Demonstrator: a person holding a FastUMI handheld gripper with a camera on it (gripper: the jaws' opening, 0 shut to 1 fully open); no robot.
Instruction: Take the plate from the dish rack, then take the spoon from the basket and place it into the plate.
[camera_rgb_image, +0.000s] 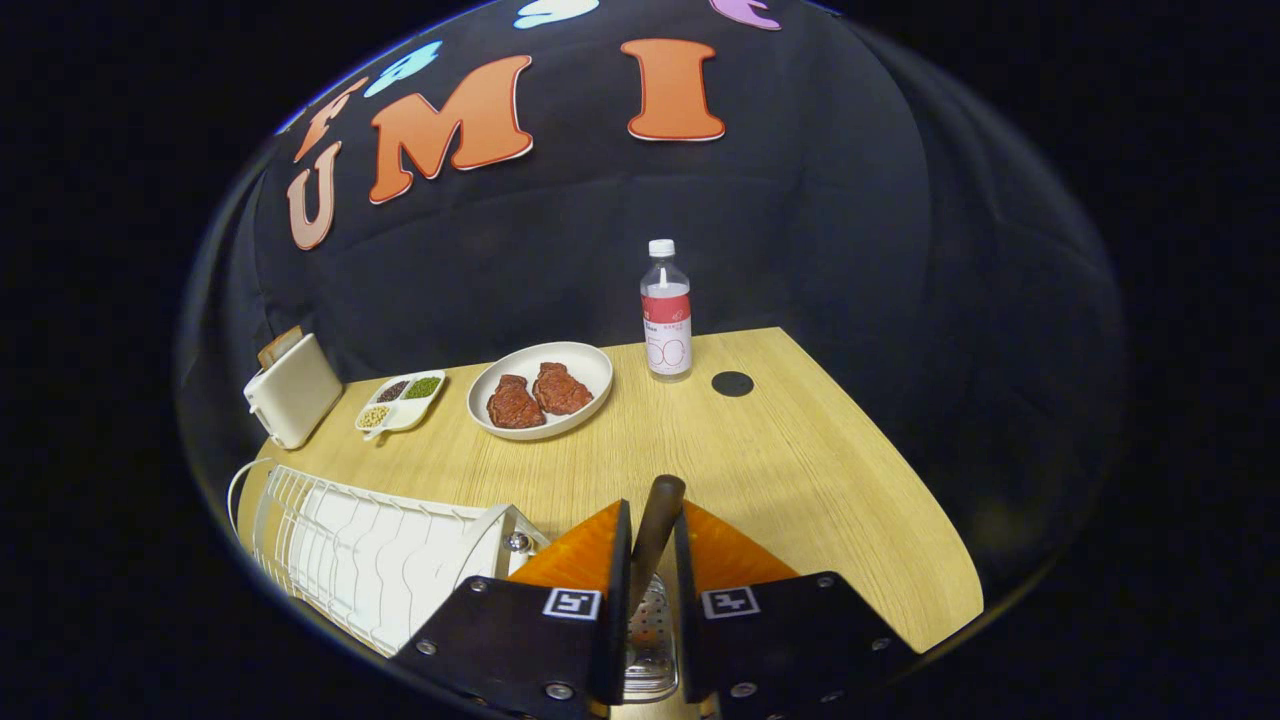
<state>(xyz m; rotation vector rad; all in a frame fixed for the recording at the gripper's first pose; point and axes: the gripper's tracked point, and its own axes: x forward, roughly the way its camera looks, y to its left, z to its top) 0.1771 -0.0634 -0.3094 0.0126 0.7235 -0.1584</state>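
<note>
Claw: one claw (652, 545), at the near edge of the tabletop (800, 450), its two fingers closed on the dark handle of one spoon (655, 530), one finger on each side.
Spoon: one; the handle points up and away between the fingers, and a perforated metal part shows low between them.
Dish rack: one white wire dish rack (370, 555), near left, just left of the claw.
Plate: one white plate (541, 388) lies flat on the far part of the tabletop, beyond the fingers; two brown pieces of meat (537, 395) are in it, side by side.
Small dish: one divided dish (402, 400) with three compartments of beans, just left of the plate.
Toaster: one white toaster (291, 390), far left.
Bottle: one water bottle (666, 312), upright, right of the plate.
Black disc: one black disc (732, 383) in the tabletop, right of the bottle.
</note>
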